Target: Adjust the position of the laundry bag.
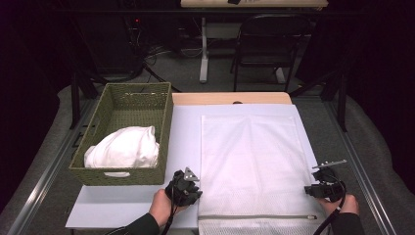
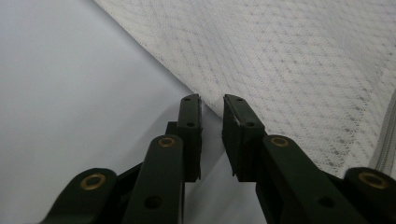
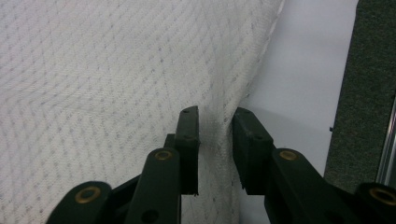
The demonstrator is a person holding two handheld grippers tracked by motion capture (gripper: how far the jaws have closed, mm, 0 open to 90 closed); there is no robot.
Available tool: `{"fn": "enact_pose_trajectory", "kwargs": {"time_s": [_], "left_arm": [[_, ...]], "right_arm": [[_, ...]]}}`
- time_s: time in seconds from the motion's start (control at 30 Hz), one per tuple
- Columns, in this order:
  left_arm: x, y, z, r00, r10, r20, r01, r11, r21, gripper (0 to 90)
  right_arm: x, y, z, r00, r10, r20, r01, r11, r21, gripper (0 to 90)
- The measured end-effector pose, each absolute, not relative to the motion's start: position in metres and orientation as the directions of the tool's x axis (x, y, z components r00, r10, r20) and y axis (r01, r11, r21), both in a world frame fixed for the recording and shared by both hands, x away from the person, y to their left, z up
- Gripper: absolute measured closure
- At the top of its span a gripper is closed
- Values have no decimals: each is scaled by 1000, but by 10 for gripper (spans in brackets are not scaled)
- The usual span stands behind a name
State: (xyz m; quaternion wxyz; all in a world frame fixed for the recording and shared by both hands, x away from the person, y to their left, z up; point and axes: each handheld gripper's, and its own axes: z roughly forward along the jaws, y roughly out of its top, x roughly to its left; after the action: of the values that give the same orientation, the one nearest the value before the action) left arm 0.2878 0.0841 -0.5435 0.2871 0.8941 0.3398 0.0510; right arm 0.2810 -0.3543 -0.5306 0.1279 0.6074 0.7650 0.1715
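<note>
A white mesh laundry bag [image 1: 249, 161] lies flat on the table, with its zipper [image 1: 257, 217] along the near edge. My left gripper [image 1: 188, 183] sits at the bag's near left edge. Its jaws stand a narrow gap apart, and the bag's edge [image 2: 205, 100] reaches just to their tips. My right gripper [image 1: 320, 188] is at the bag's near right edge. Its jaws are a little apart, with a raised fold of mesh [image 3: 217, 126] between them. A green woven basket [image 1: 164, 122] at the left holds a folded white garment [image 1: 125, 147].
A pale sheet [image 1: 186, 127] covers the tabletop under the bag and basket. Dark grey padding [image 3: 369, 93] and a metal rail lie just right of the bag. Beyond the table's far edge stand a black chair [image 1: 269, 44] and a desk leg.
</note>
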Motion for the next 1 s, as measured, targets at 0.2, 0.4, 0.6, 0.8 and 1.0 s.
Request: {"fn": "enact_pose_trajectory", "kwargs": {"time_s": [0.2,0.4,0.6,0.8,1.0], "left_arm": [[289,85,-544,772,621,-135,579,-601,551,848],[291,87,-545,770,612,-178,594,-588,549,895],[294,91,-546,756,616,-220,618,-564,547,898],[295,91,-546,764,610,-211,611,-576,543,898],[297,93,-545,758,615,-219,619,-570,540,899]], "right_arm": [[281,-353,-531,-247,969,16,882,218,417,809],[282,-351,-530,-251,968,20,884,221,412,847],[283,-348,-531,-263,965,9,879,236,414,869],[283,-346,-530,-268,964,5,879,242,410,873],[284,-344,-530,-272,962,3,880,247,405,877]]}}
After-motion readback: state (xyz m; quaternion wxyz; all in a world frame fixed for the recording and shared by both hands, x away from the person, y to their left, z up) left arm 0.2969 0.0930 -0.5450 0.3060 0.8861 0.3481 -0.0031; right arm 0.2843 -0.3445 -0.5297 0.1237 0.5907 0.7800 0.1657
